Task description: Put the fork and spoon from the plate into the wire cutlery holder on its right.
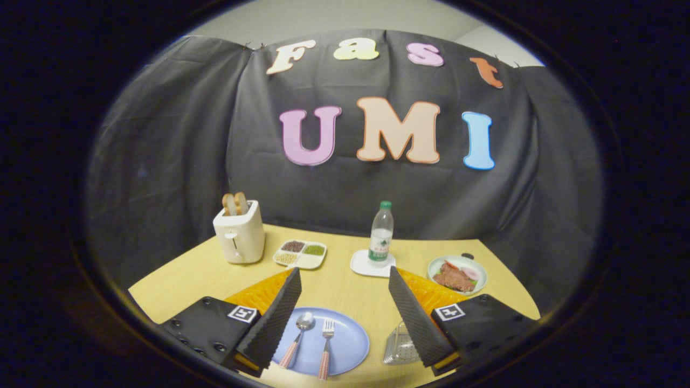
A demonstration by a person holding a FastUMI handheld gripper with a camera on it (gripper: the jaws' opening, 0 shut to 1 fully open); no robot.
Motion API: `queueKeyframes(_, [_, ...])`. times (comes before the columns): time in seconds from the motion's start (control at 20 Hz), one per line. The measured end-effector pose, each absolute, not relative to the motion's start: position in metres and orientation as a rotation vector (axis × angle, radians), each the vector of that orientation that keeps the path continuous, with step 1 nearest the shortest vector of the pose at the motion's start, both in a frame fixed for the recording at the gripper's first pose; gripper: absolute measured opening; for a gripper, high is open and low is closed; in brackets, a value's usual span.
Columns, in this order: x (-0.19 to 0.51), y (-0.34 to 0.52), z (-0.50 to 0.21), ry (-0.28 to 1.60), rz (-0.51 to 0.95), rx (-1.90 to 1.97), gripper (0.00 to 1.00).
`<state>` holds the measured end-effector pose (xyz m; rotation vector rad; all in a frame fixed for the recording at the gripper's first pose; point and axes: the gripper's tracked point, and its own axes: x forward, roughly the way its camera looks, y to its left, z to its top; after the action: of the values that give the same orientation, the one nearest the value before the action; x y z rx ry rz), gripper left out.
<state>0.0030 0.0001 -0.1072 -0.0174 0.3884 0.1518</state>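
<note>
A blue plate (347, 345) lies on the wooden table between my fingers, nearer the left one. On it rest a spoon (298, 337) and a fork (326, 347), side by side, both with pink striped handles pointing toward me. The wire cutlery holder (399, 345) stands just right of the plate, partly hidden behind my right finger (415, 318). My gripper (345, 277) hangs above the table, open wide, with nothing between its fingers.
Beyond the fingers stand a white toaster (240, 234) with bread slices, a divided tray of beans (300, 254), a water bottle (381, 234) on a white coaster, and a bowl of food (458, 274). An orange mat (259, 293) lies under the fingers.
</note>
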Motion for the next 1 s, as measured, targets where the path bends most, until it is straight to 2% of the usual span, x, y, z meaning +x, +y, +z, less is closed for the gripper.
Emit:
queueKeyframes(0.7, [-0.046, 0.017, -0.241, 0.835, 0.259, -0.074, 1.00])
queueKeyframes(1.0, [-0.066, 0.016, -0.277, 0.972, 0.285, -0.123, 1.00])
